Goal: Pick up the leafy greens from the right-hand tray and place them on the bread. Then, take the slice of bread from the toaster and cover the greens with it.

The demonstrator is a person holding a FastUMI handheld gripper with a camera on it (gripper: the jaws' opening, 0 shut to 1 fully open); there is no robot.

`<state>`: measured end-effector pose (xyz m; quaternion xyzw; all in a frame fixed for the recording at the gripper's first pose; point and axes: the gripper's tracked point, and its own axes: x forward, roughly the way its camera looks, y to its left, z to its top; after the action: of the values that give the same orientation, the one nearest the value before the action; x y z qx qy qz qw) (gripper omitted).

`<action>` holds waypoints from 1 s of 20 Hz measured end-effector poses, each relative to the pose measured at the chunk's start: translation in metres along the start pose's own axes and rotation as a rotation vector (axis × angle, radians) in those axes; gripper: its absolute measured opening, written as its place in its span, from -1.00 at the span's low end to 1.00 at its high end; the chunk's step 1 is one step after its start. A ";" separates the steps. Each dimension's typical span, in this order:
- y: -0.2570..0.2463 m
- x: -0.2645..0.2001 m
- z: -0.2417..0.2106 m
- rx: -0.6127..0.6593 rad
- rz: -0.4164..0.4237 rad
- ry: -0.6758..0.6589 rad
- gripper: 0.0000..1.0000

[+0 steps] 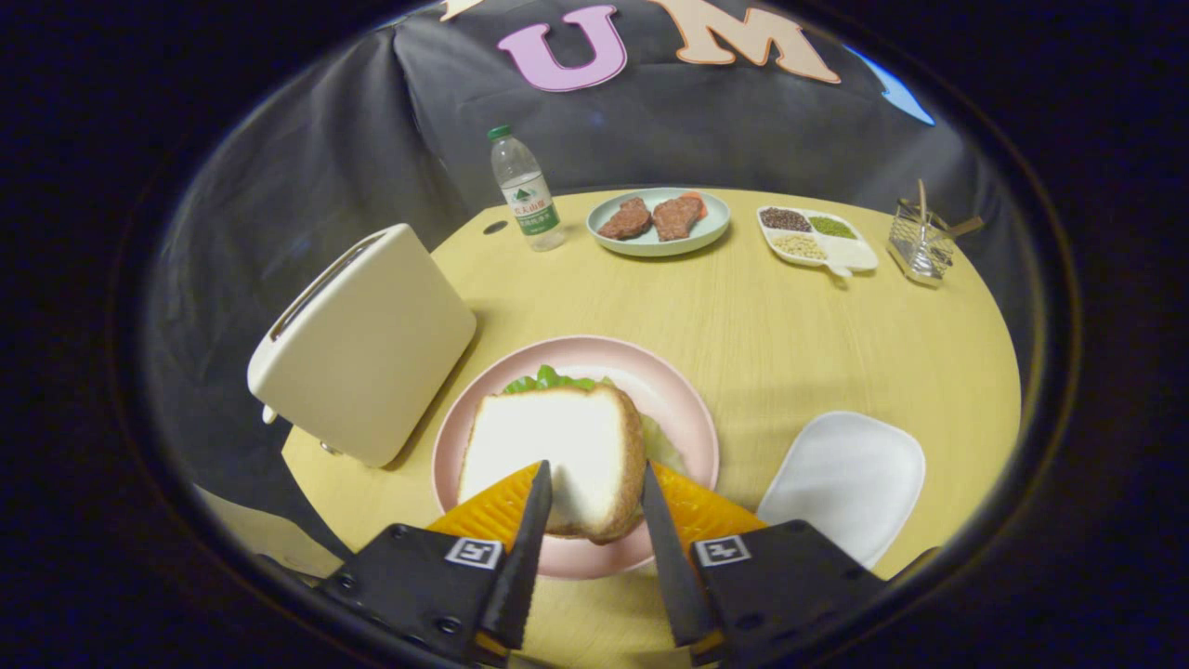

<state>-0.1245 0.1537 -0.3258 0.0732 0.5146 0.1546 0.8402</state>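
On the yellow bench (771, 316), the cream toaster (367, 344) stands at ten o'clock from my tongs (594, 478). A water bottle (525, 190) sits far back at eleven. At twelve, the slice of bread (557, 455) lies on the pink plate (683, 409), covering the leafy greens (548, 379), which peek out behind it. My tongs are parted, fingers flanking the slice's near edge, gripping nothing I can see. Beyond lie a plate of meat (658, 221), a bean dish (816, 238) and, at two o'clock, the white tray (850, 478).
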 end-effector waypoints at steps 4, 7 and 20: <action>-0.003 -0.005 0.003 -0.025 0.012 -0.024 0.90; -0.001 -0.015 0.019 -0.030 0.031 -0.082 1.00; -0.034 -0.142 0.159 -0.082 -0.086 -0.544 1.00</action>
<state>-0.0374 0.0802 -0.1433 0.0561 0.2663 0.1139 0.9555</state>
